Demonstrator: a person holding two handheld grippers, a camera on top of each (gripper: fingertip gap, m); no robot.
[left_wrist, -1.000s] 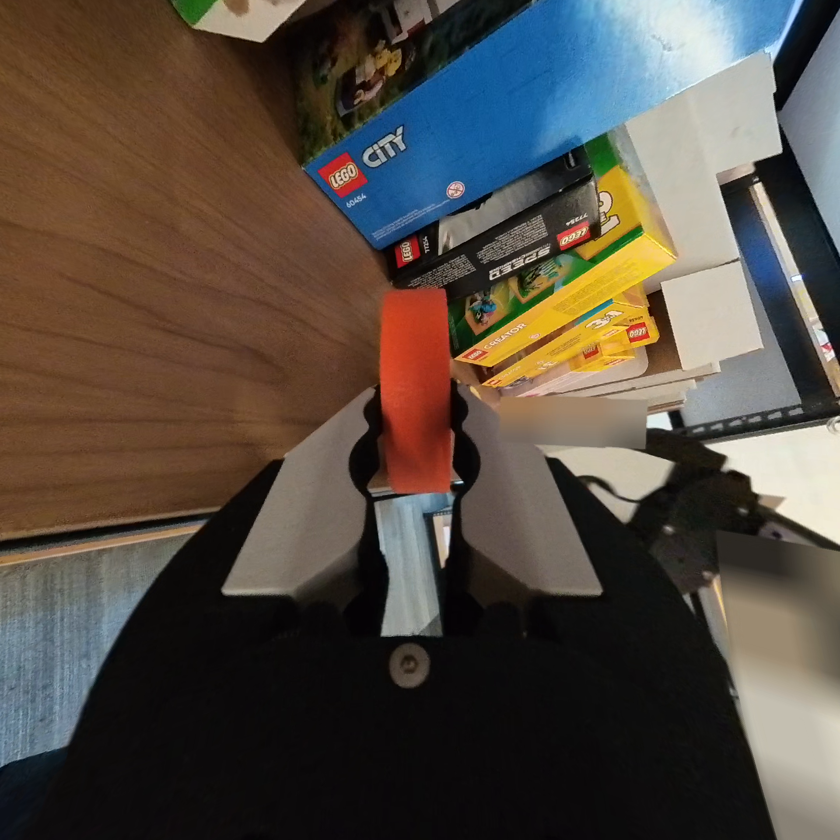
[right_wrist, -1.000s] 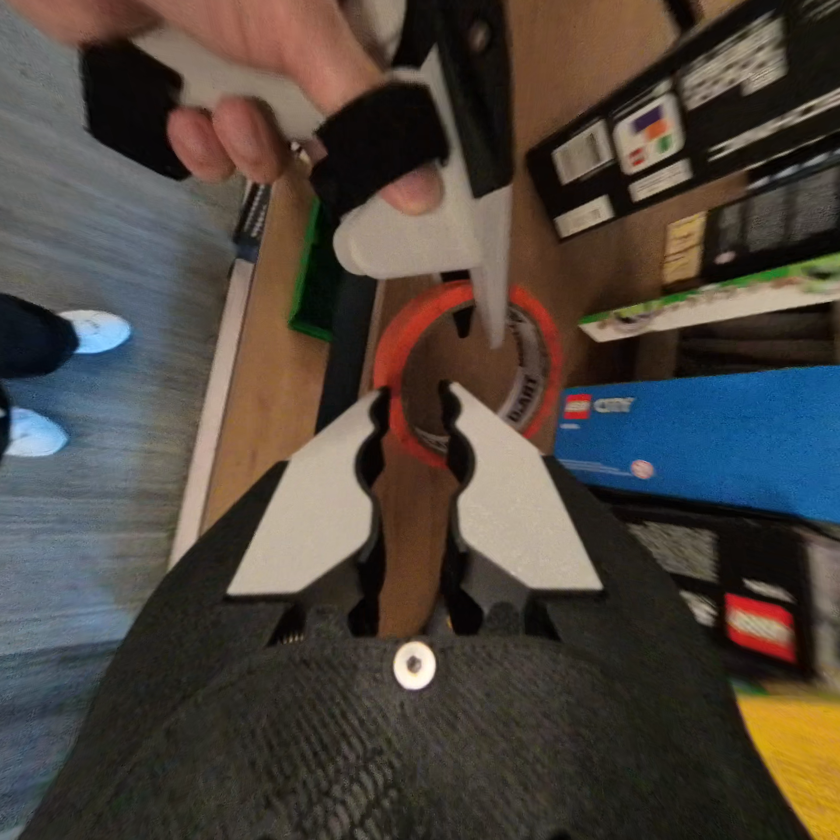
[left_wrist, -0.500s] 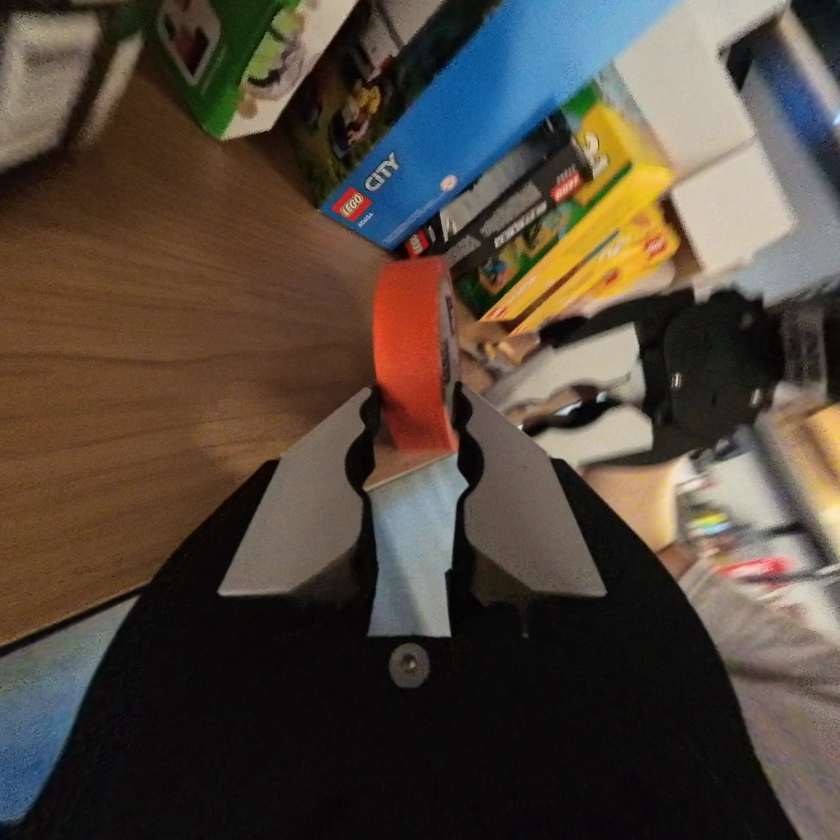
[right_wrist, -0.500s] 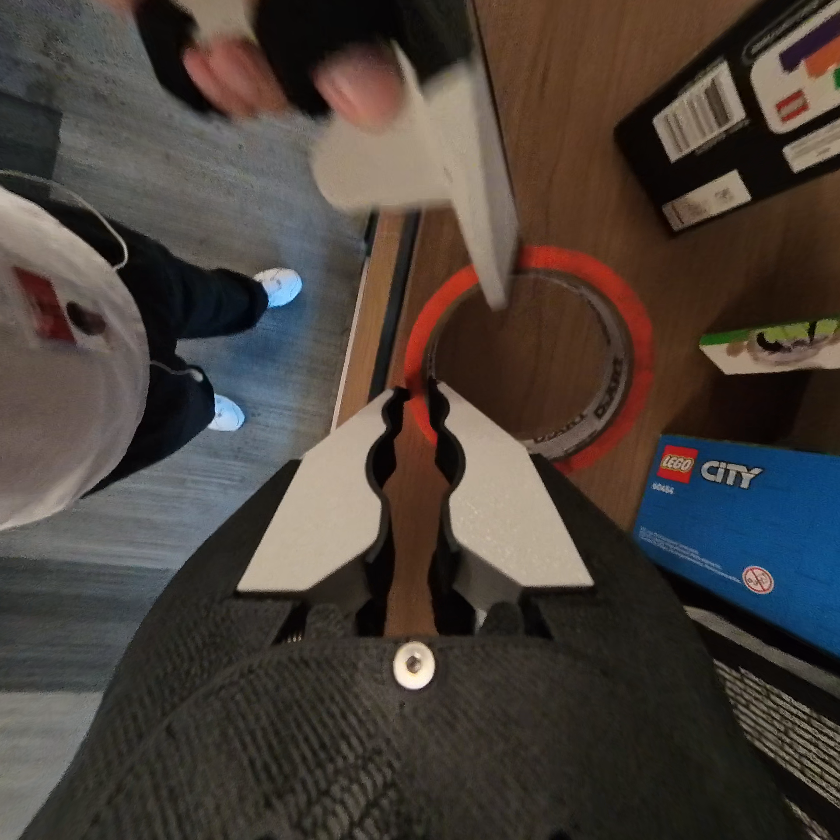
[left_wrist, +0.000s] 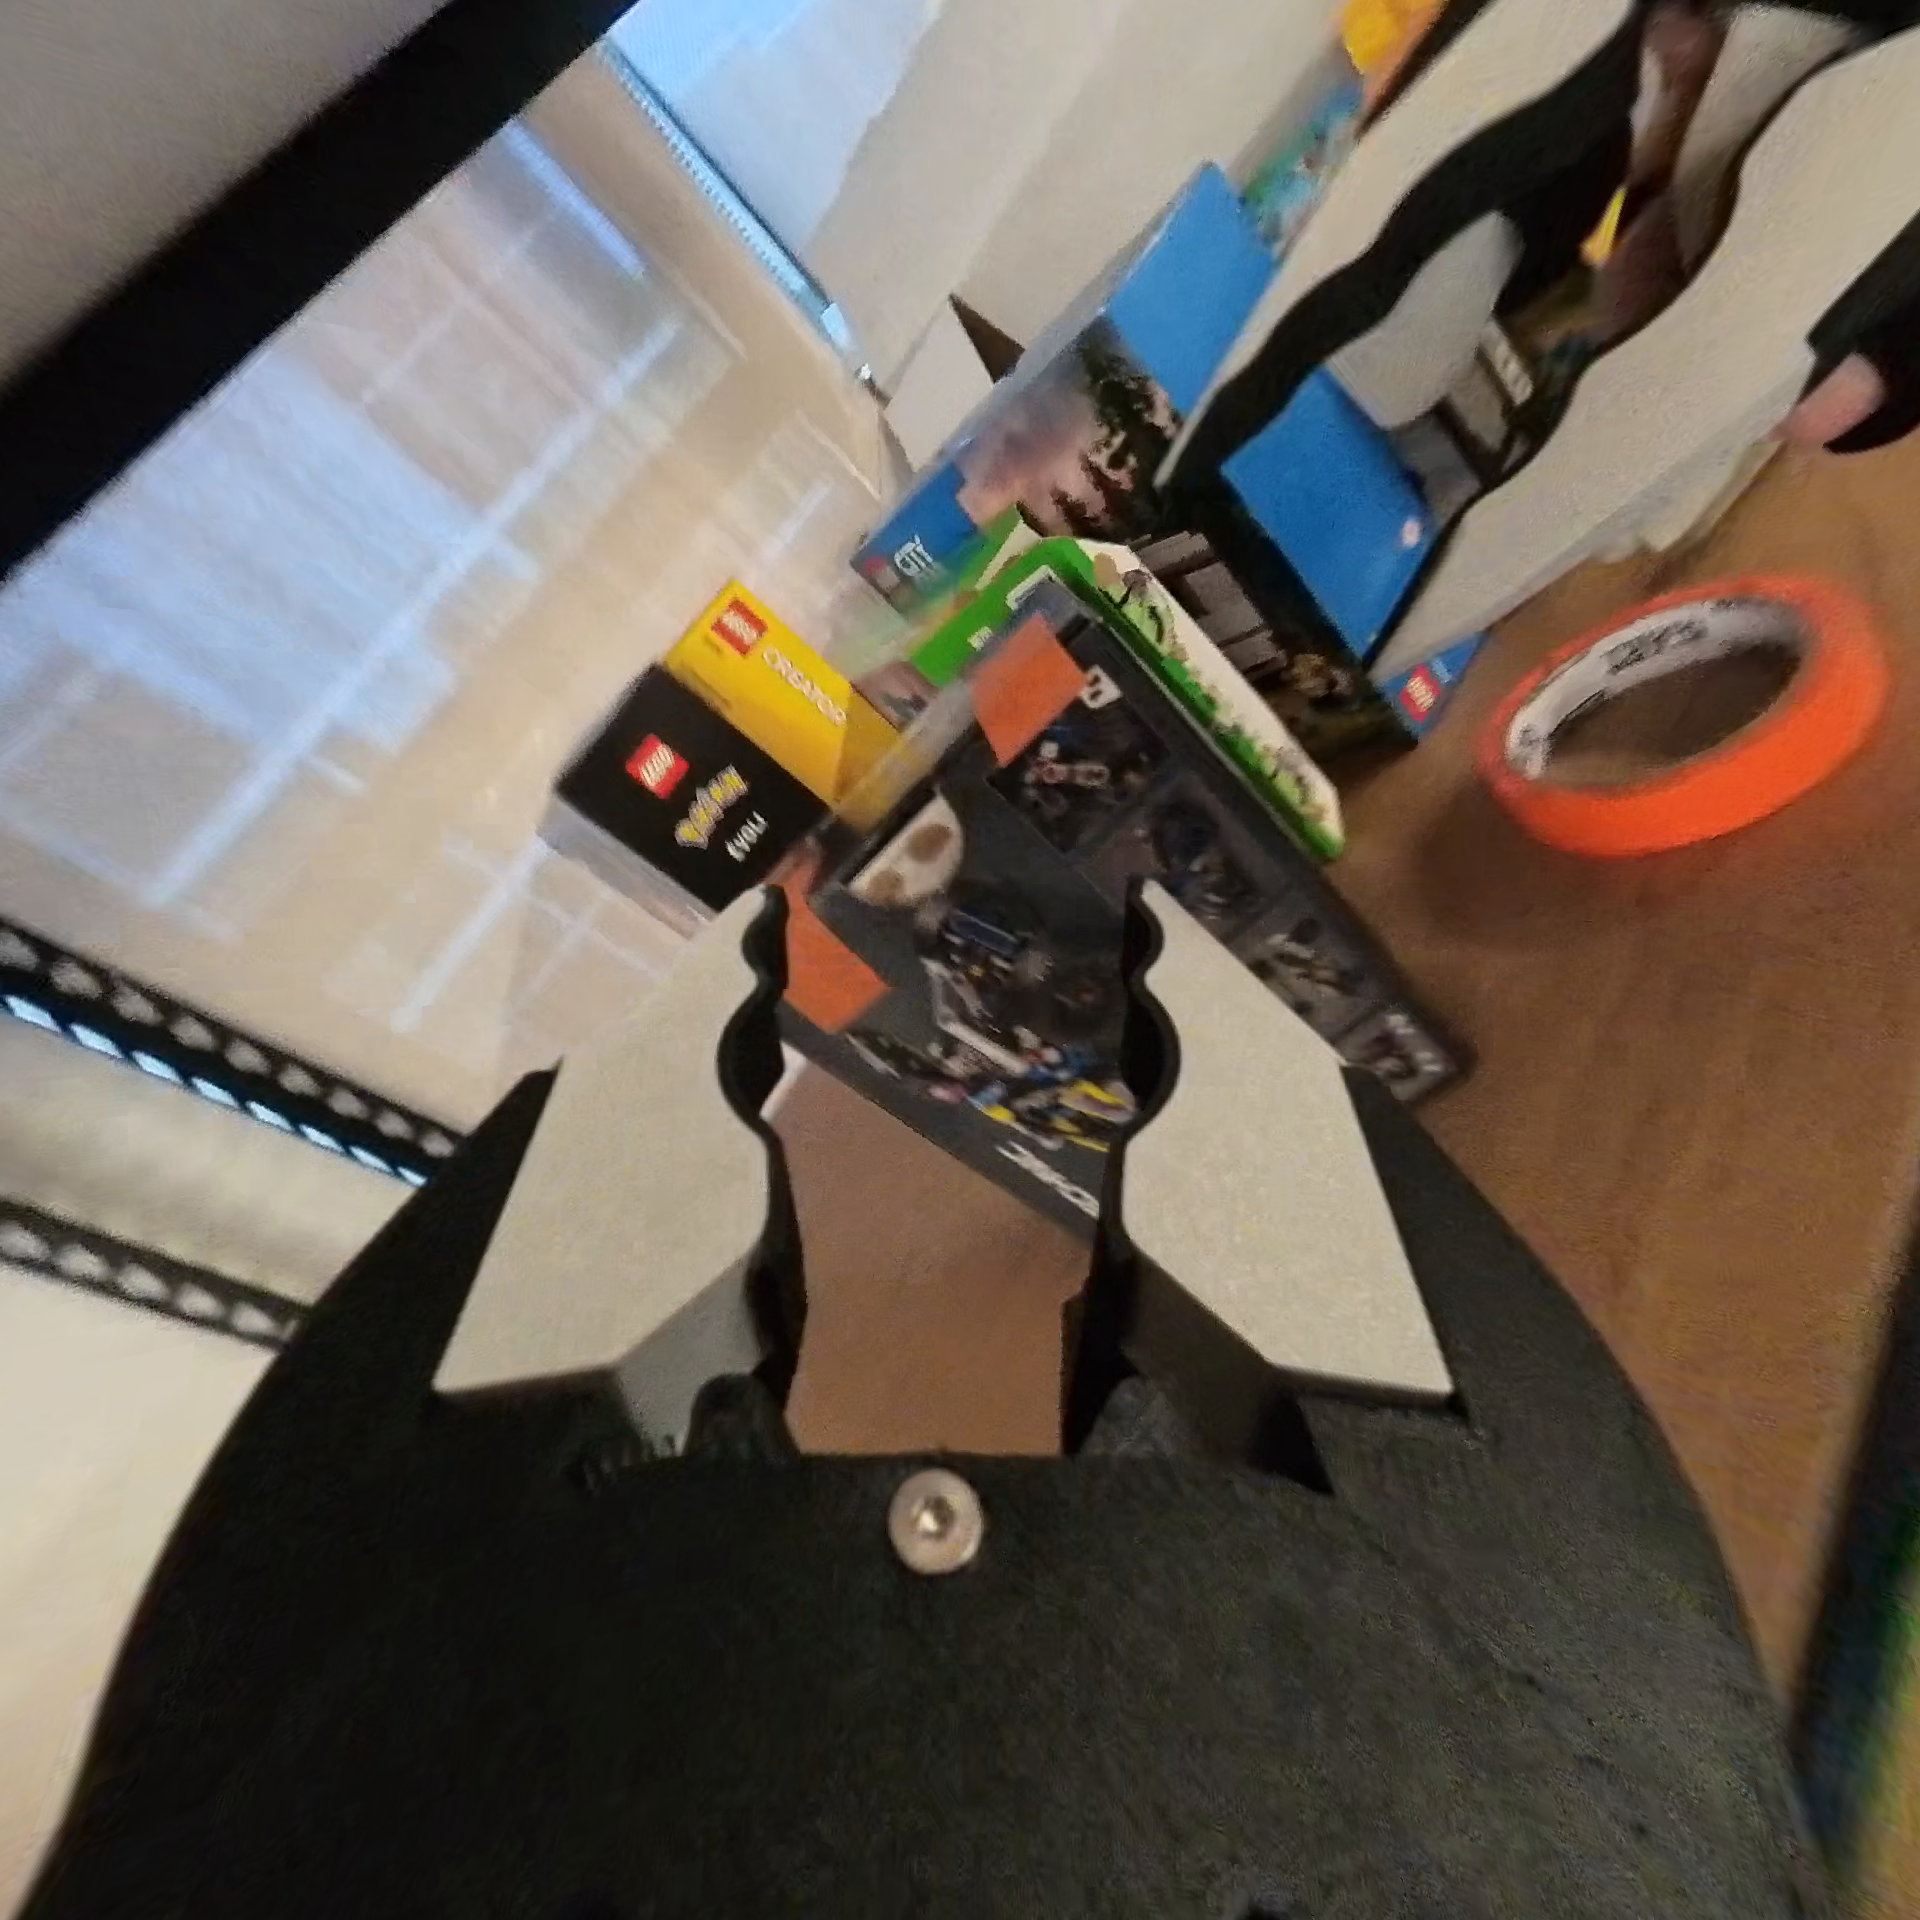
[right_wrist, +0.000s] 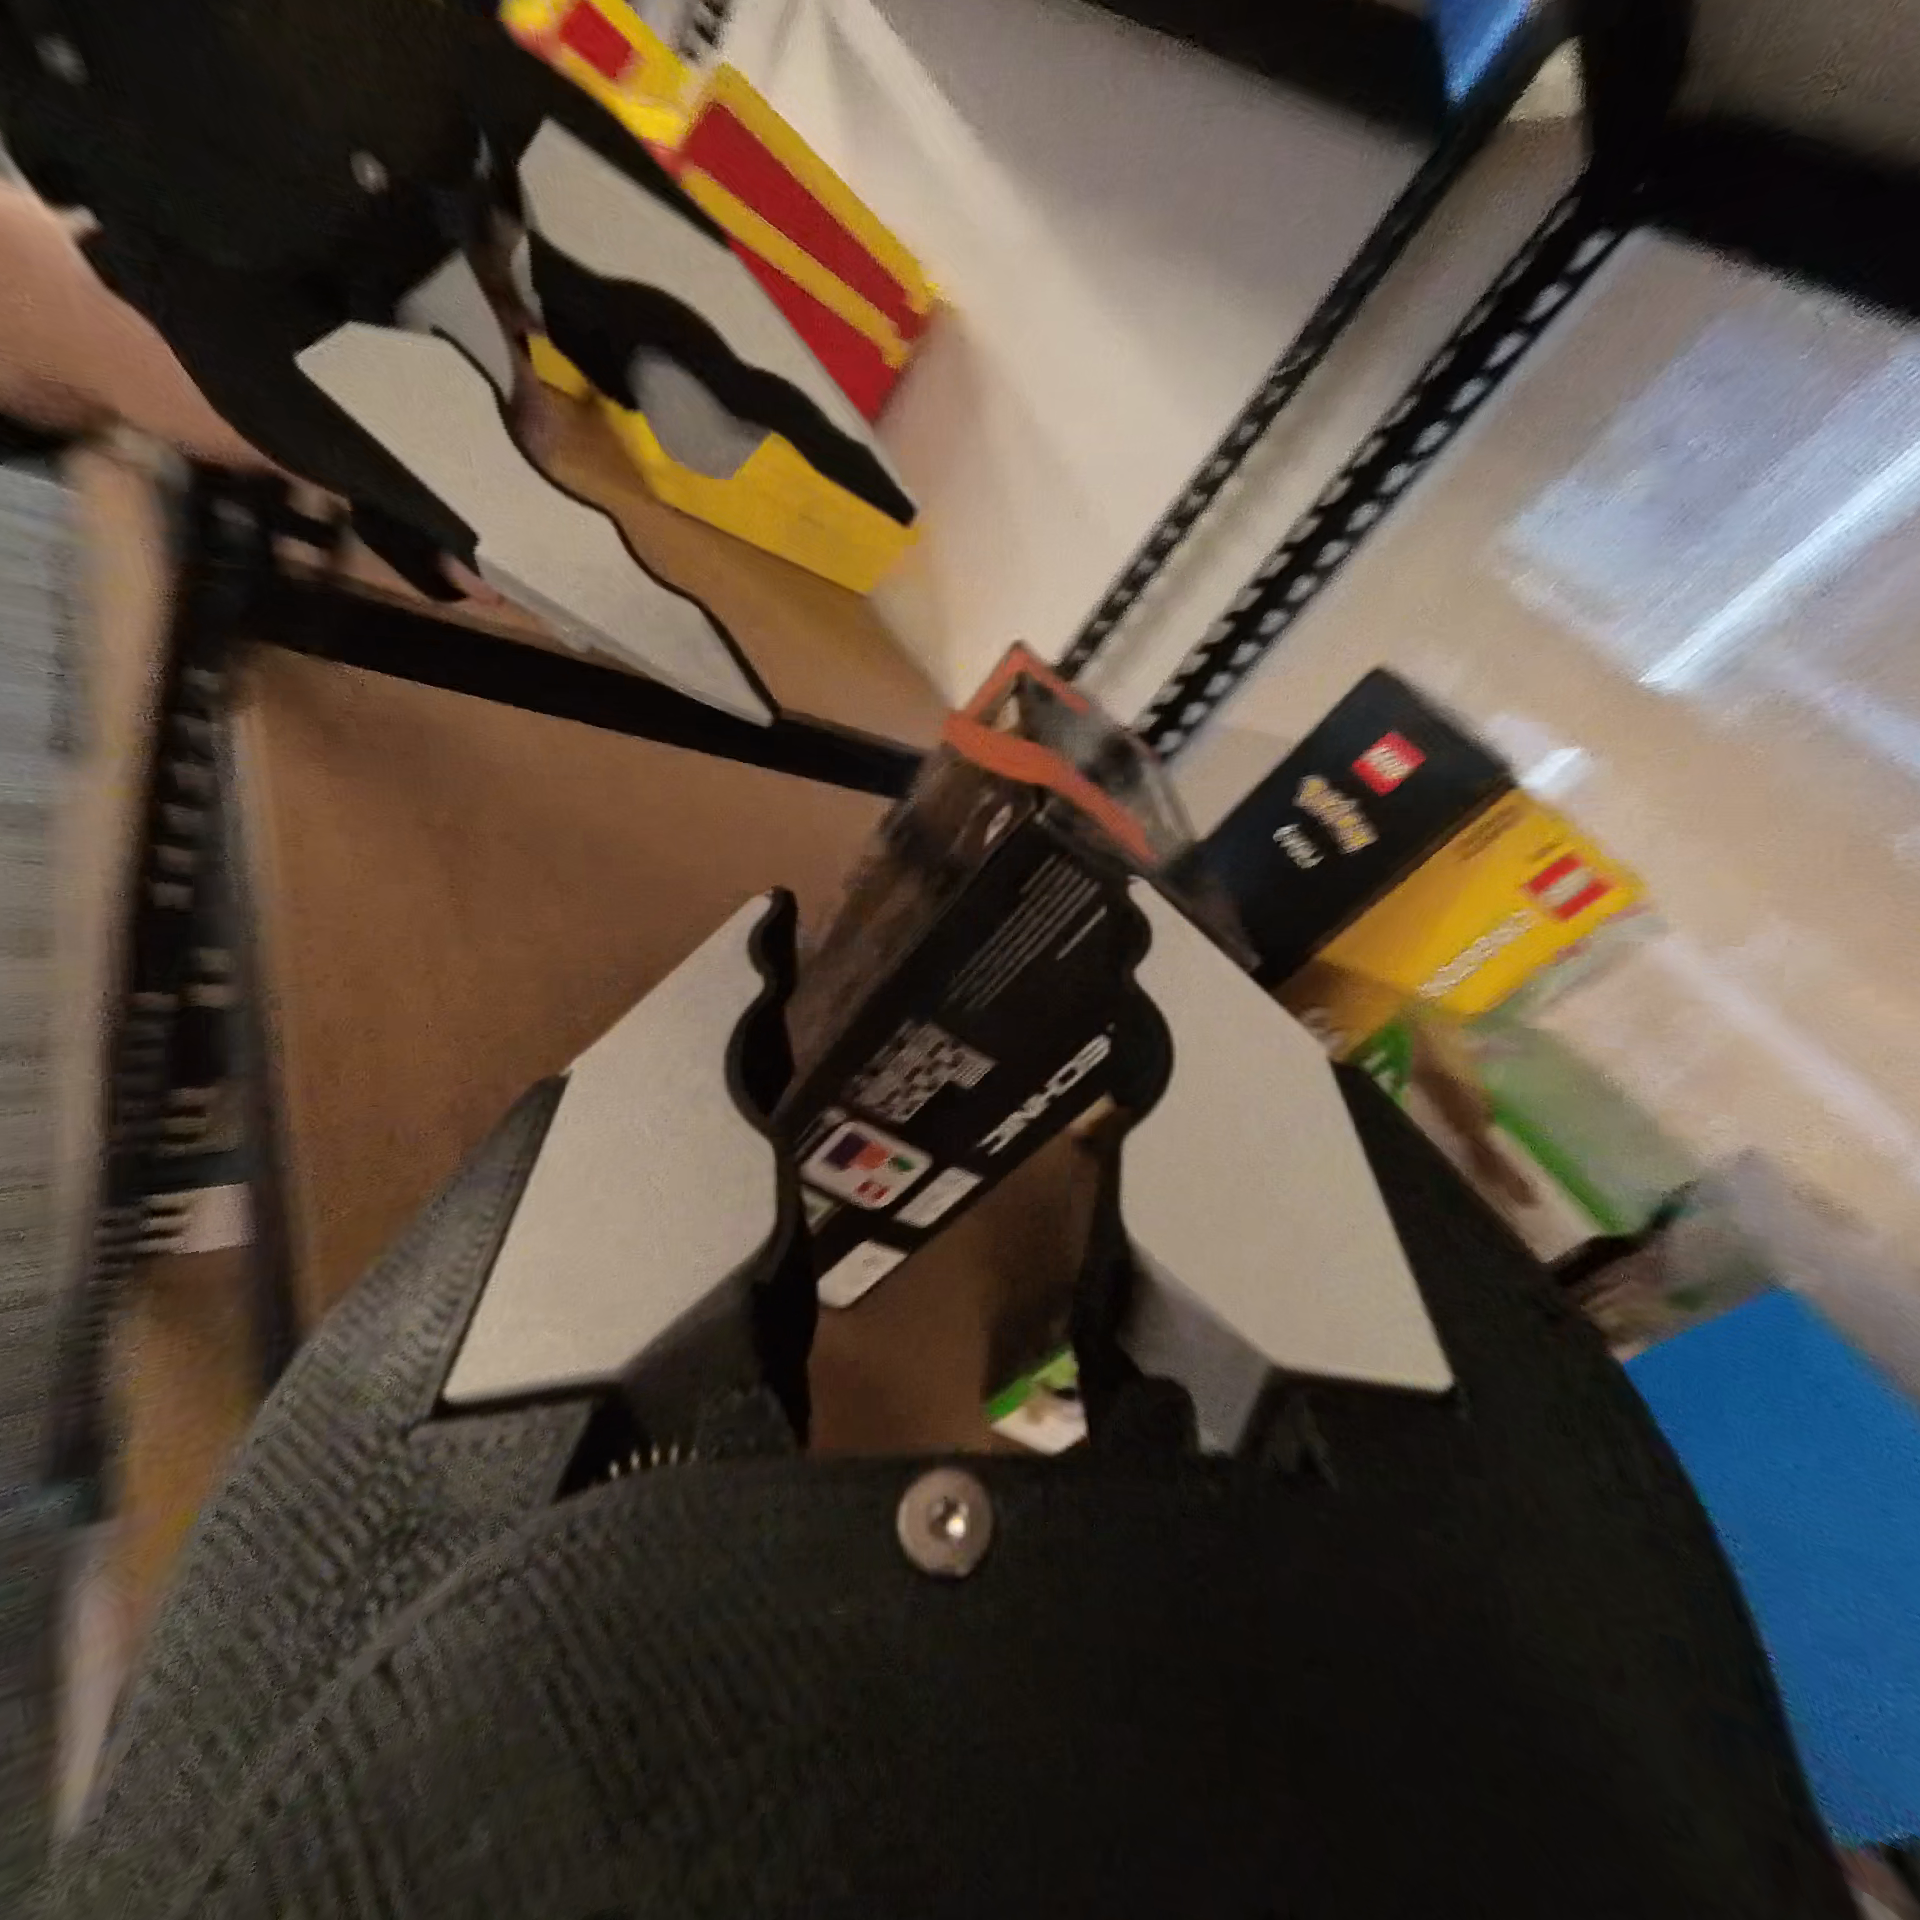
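Left gripper (left_wrist: 951, 914) spread wide, empty, hovering just over the near end of a dark box (left_wrist: 1132, 997) with orange tape patches, lying on the wooden shelf (left_wrist: 1662, 1091). Right gripper (right_wrist: 956, 904) also spread, same dark box (right_wrist: 966, 997) sitting between its fingers; contact unclear through blur. Farther back: orange tape roll (left_wrist: 1688, 717) flat on the shelf, well clear of both claws, then blue, green and yellow boxes (left_wrist: 779, 696).

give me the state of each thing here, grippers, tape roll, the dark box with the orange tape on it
left gripper: open, empty, pointed at the dark box
right gripper: open, jaws either side of the dark box, contact unclear
orange tape roll: lying flat on the wooden shelf, free of both grippers
dark box: resting on the shelf, orange tape pieces stuck on it
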